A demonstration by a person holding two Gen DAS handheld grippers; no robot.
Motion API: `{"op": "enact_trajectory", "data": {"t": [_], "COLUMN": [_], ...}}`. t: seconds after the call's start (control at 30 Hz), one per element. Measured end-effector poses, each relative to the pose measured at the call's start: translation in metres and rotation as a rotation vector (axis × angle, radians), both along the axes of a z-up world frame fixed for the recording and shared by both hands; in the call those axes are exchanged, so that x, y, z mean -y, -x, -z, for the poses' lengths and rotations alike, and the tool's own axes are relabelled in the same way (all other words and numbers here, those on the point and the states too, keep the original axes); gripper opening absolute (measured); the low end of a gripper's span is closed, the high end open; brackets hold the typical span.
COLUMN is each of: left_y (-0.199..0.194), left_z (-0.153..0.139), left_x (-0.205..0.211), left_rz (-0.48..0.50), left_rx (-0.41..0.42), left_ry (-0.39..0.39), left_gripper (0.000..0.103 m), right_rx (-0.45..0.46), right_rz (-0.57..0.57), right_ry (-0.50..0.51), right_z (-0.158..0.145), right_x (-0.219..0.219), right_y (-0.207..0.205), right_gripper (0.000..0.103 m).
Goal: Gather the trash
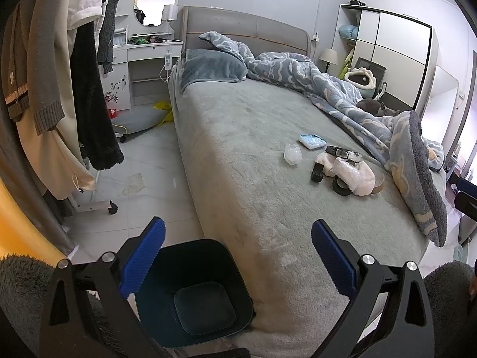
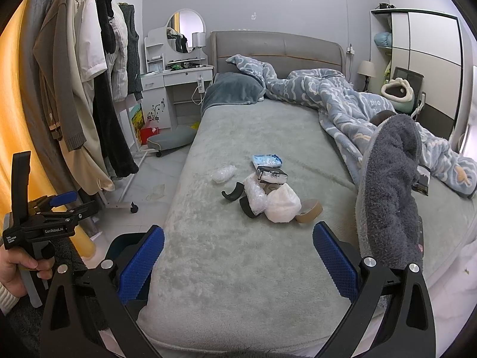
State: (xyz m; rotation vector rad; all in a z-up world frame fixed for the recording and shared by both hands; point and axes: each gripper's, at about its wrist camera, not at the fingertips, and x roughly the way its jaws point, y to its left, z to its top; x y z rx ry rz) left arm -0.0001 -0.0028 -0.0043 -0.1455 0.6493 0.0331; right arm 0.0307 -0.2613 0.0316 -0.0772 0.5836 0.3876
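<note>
- Left wrist view only: dark bin (image 1: 196,286) on the floor against the bed (image 1: 253,155), below the left tool (image 1: 238,256), jaws wide, empty.
- Right wrist view only: the left tool's body, lettered "GenRoboAI", held in a hand (image 2: 18,271).
- Right tool (image 2: 238,256): wide, empty.
- Trash pile (image 2: 262,188) lies mid-bed; folded blanket (image 2: 390,188) stands beside it.
</note>
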Motion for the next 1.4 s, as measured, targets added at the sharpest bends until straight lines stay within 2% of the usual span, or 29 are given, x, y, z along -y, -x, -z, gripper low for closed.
{"op": "enact_trajectory", "data": {"t": [1.4], "left_y": [0.0], "left_z": [0.002], "left_x": [0.0007], "left_rz": [0.001], "left_rx": [-0.002], "left_ry": [-0.006], "left_gripper": [0.1], "right_rx": [-0.007], "right_rz": [0.0], "right_ry": [0.002], "right_z": [-0.0007], "right_x": [0.0005], "right_y": [-0.0013], "right_gripper": [0.101]}}
